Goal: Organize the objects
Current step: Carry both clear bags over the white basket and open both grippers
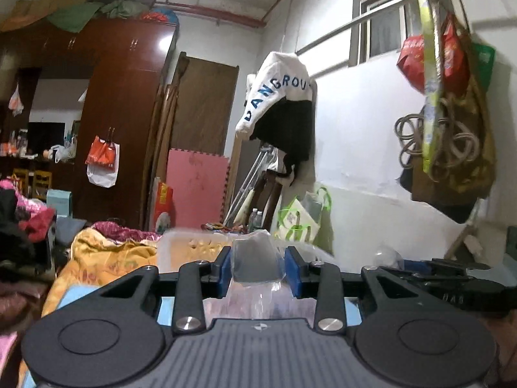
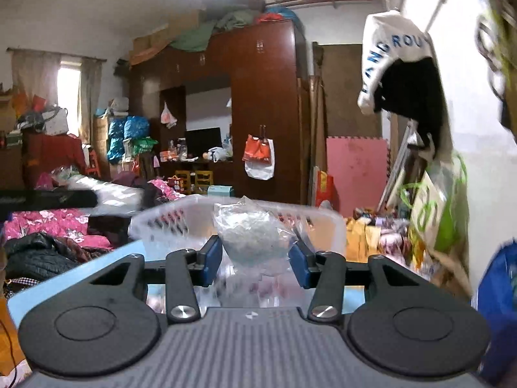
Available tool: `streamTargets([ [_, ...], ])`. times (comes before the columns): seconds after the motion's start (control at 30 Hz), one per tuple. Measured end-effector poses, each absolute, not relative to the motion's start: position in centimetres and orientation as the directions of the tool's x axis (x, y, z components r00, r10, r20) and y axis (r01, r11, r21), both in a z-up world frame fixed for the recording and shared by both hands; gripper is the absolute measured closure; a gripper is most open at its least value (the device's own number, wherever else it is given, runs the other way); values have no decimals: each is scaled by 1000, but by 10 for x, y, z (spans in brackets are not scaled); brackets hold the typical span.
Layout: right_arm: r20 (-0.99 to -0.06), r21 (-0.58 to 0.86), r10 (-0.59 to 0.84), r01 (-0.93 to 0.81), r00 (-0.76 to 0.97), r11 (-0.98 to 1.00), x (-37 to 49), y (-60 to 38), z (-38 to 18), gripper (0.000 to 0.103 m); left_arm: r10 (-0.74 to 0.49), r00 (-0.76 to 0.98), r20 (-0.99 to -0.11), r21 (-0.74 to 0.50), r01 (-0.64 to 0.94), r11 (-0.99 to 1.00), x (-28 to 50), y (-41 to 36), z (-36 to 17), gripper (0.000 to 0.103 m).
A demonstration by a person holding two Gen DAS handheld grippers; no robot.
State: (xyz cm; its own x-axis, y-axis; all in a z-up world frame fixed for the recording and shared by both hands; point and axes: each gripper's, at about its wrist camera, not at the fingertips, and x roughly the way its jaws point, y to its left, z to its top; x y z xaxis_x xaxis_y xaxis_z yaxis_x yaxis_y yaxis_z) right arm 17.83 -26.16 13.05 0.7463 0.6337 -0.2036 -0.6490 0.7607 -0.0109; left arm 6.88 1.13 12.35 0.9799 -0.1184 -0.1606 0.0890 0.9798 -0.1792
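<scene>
My left gripper [image 1: 260,260] is shut on a clear plastic bag [image 1: 255,304] with a dark grey piece [image 1: 255,258] inside it, held between the blue pads [image 1: 226,268]. Behind it stands a translucent white basket [image 1: 190,245]. The right wrist view shows my right gripper [image 2: 255,253] shut on a crumpled clear bag of whitish contents [image 2: 252,232], just in front of the same basket [image 2: 168,220]. Each gripper shows in the other's view as a black shape: the right one [image 1: 452,278] at the right edge, the left one [image 2: 48,199] blurred at the left.
A light blue tabletop [image 2: 64,278] lies under both grippers. An orange quilt [image 1: 106,258] and pink bedding [image 2: 48,223] lie beyond it. A brown wardrobe [image 2: 265,97] and a pink foam mat [image 1: 197,187] stand at the back. Bags [image 1: 452,113] and a white-and-black garment [image 1: 281,103] hang on the right wall.
</scene>
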Motion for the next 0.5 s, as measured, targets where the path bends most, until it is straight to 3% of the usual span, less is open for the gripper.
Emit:
streamTargets([
  [0.17, -270, -3, 606, -630, 748, 776, 224, -233, 137, 52, -75, 967, -242, -227, 18, 974, 137, 5, 134, 63],
  [0.2, -266, -19, 596, -622, 758, 783, 226, -230, 134, 40, -53, 963, -264, -213, -5, 977, 150, 4, 132, 51],
  [0.23, -272, -42, 576, -608, 771, 793, 227, -227, 132, 28, -43, 955, -293, -193, -15, 981, 159, 4, 129, 31],
  [0.27, -276, -64, 554, -590, 785, 805, 227, -225, 129, 11, -30, 947, -318, -172, -26, 985, 165, 3, 126, 28],
  [0.43, -263, -1, 600, -622, 755, 783, 204, -253, 120, 3, -55, 960, -273, -165, 9, 986, 135, 14, 117, 27],
  [0.5, -247, 23, 624, -640, 741, 768, 187, -268, 110, 0, -82, 966, -245, -160, 43, 986, 105, 23, 108, 18],
])
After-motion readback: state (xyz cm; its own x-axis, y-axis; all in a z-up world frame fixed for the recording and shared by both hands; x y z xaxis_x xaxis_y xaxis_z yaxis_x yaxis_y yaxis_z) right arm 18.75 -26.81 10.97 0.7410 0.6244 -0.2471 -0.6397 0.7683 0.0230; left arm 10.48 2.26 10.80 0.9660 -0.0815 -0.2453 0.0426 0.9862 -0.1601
